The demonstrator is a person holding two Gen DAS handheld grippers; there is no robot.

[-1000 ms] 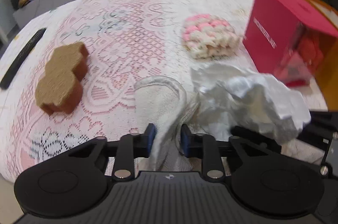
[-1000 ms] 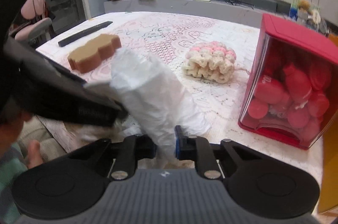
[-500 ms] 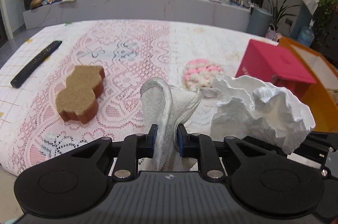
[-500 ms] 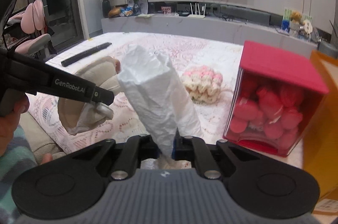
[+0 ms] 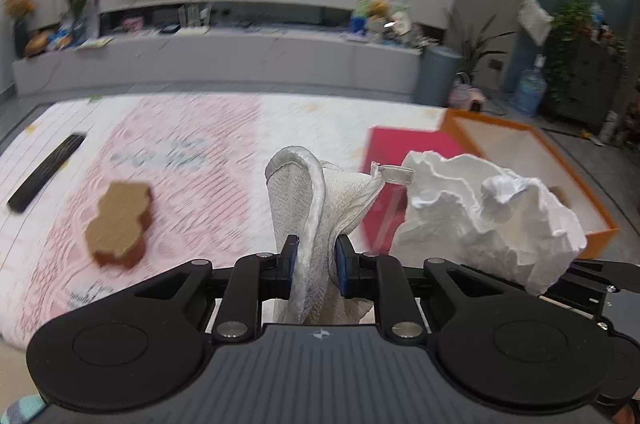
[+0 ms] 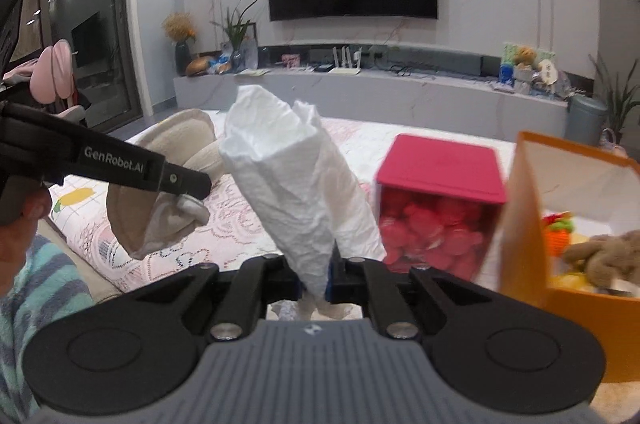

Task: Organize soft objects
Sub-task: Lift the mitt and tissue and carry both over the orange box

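Towel and tissue held aloft, left of the orange box

Beige towel (image 5: 316,207) pinched in left gripper (image 5: 314,262), crumpled white tissue (image 6: 296,191) clamped in right gripper (image 6: 314,282); best carried above orange box (image 6: 520,207) rim before letting go.

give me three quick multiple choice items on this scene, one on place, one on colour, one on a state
1. Where is the brown sponge?
A. on the lace-covered table
B. inside the orange box
C. in the right claw

2. What colour is the lid of the clear box of round red pieces?
A. blue
B. red
C. green

3. What is the left claw doing?
A. standing open and empty
B. clamped on a white towel
C. clamped on the remote

Answers: 1 A, it lies on the tablecloth; 2 B, the lid is red; 3 B, towel fabric is pinched between its pads.
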